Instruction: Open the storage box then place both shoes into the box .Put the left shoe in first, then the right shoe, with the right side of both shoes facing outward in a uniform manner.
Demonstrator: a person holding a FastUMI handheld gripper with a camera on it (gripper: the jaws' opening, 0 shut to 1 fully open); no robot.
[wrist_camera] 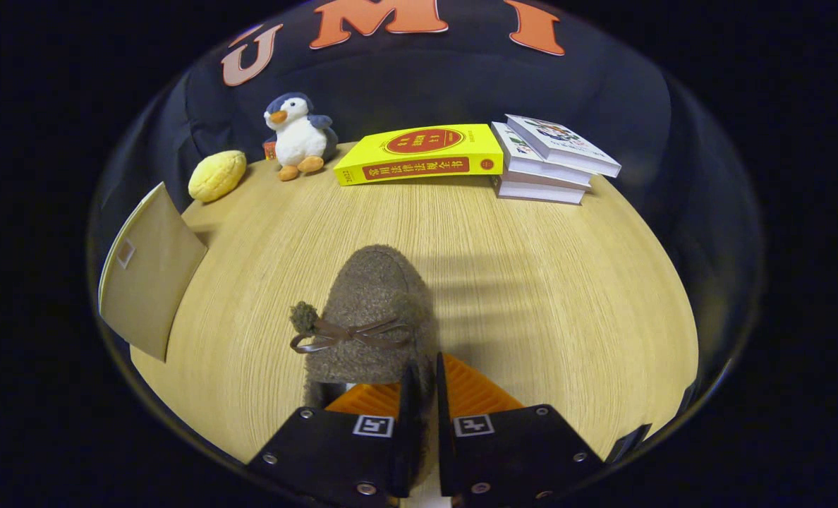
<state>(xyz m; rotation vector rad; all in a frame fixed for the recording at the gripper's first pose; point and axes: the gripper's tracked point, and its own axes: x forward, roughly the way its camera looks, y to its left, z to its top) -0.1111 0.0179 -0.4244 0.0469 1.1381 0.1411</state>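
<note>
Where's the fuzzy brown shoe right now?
In the gripper view, the fuzzy brown shoe is held by the tool, fingers closed on its side wall, toe pointing over the wooden table toward the yellow book.

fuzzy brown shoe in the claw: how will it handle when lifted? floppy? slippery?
The fuzzy brown shoe looks soft and plush, so its upper likely gives under the claw, whose fingers sit nearly closed on its rim. The fleecy surface probably grips well rather than slips. Held by one edge, the toe may sag or swing; it seems light for its size.
</note>
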